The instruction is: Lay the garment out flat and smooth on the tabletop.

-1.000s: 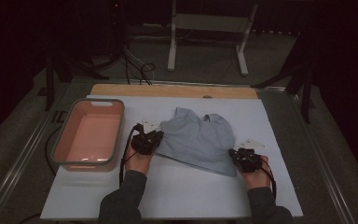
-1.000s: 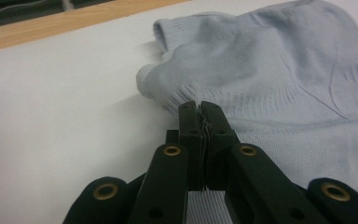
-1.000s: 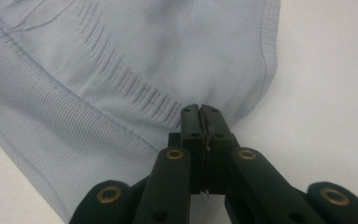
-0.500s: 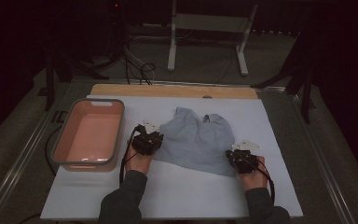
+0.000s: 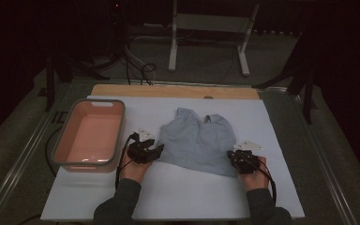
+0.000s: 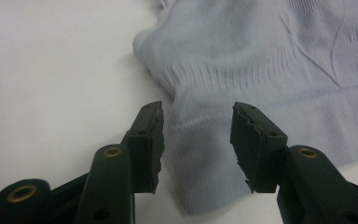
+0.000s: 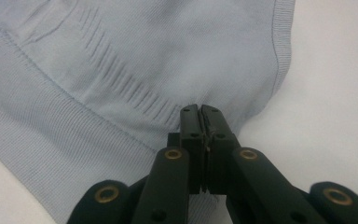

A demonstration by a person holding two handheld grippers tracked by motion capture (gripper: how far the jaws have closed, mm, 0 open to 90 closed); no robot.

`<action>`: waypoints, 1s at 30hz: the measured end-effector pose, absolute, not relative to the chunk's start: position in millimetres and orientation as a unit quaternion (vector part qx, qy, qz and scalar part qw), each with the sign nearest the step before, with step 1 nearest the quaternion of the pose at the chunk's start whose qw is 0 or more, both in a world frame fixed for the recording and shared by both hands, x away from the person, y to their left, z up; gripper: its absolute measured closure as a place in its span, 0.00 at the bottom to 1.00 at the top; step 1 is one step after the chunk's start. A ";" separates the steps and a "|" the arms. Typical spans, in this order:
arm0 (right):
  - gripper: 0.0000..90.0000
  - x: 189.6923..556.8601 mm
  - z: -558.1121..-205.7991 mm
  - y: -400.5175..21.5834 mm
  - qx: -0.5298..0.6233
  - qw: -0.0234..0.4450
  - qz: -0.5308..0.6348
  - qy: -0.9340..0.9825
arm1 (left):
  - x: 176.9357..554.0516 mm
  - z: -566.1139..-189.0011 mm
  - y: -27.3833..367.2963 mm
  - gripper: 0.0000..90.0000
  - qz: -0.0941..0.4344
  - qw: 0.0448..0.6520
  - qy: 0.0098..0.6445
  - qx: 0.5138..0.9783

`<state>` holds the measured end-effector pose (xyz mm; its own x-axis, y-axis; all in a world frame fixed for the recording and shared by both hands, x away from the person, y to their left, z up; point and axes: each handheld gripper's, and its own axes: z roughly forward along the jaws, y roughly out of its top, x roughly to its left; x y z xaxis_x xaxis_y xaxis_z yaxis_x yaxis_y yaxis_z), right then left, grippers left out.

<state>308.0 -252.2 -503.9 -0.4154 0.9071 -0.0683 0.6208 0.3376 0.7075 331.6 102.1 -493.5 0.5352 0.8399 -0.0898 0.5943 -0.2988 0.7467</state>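
White counter (image 5: 178, 197) carried a pale blue sweater (image 5: 197, 140), partly folded. Left tool (image 6: 196, 140) had just been opening, cuff between its parted jaws, ungripped; right tool (image 7: 200, 122) was clamped on the hem.

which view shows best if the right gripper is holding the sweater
The right gripper view: the right gripper has its jaws shut on the light blue sweater hem. The high view shows it small at the sweater's corner; the left gripper view shows other sweater folds.
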 end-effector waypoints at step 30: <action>0.99 311.7 -505.7 -250.4 0.481 0.249 0.297 0.786 | 356.7 -498.8 88.1 0.97 0.171 0.330 0.479 0.795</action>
<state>311.7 -250.4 -505.7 -0.4128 0.9048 -0.1049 0.6093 0.3599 0.7066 356.7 88.1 -498.8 0.4823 0.8749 -0.0445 0.6498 -0.3232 0.6879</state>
